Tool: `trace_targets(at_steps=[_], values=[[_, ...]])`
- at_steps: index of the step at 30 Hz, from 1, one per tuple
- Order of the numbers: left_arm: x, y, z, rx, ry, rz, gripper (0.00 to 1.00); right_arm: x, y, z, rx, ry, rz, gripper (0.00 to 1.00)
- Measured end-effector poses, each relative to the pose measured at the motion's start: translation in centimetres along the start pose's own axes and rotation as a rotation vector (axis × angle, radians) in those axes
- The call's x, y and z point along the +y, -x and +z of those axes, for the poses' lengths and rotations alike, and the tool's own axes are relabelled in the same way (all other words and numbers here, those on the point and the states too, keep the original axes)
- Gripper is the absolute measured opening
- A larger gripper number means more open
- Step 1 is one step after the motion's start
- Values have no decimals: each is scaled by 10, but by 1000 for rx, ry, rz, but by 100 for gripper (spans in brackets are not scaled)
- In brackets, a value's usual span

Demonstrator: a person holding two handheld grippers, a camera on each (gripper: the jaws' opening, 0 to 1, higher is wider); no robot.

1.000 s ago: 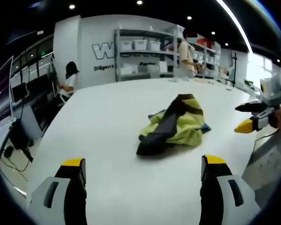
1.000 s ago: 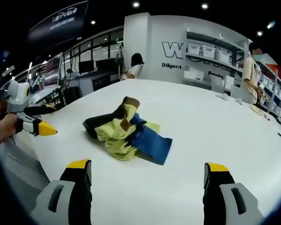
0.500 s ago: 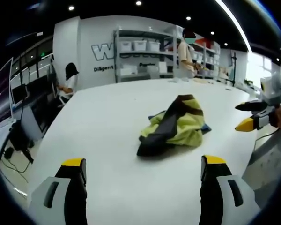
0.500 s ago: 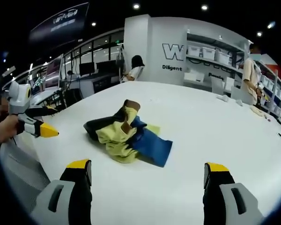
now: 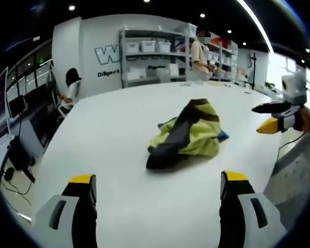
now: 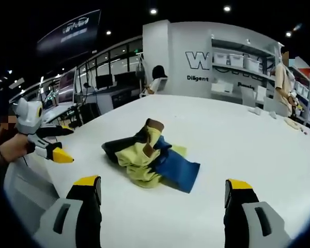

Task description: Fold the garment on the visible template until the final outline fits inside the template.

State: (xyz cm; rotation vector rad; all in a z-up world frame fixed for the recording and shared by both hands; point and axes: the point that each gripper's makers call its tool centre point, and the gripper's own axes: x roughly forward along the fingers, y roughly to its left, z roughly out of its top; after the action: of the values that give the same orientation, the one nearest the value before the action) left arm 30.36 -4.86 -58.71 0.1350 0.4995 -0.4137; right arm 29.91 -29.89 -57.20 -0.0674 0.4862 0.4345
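Note:
A crumpled garment (image 5: 188, 134) in yellow-green, dark grey and blue lies heaped on the white table (image 5: 119, 134); in the right gripper view the garment (image 6: 150, 157) shows a blue part spread toward the right. My left gripper (image 5: 157, 199) hovers open over the near table edge, short of the heap. My right gripper (image 6: 163, 199) is open too, likewise short of the cloth. The right gripper (image 5: 271, 118) shows at the right of the left gripper view, held by a hand. The left gripper (image 6: 51, 144) shows at the left of the right gripper view.
Shelving with white bins (image 5: 155, 57) lines the far wall. A person stands by the shelves (image 5: 200, 54), another sits at a desk (image 5: 70, 90). Small items (image 6: 258, 110) lie at the table's far end. Monitors and desks (image 6: 101, 85) stand beyond the table.
Both views have shifted slightly; the garment lies as before. In the right gripper view the heap sits a little further right and higher.

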Motion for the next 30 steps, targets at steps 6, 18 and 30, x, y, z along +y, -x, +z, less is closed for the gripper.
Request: trace_targets(at_steps=[6, 18, 30], values=[[4, -6, 15, -7, -18, -31, 90, -1, -9, 15, -17, 14, 66, 95], [20, -28, 20, 30, -50, -40, 79, -25, -34, 24, 19, 69, 87, 84], [22, -55, 12, 87, -88, -64, 68, -43, -74, 24, 37, 55, 106, 69]])
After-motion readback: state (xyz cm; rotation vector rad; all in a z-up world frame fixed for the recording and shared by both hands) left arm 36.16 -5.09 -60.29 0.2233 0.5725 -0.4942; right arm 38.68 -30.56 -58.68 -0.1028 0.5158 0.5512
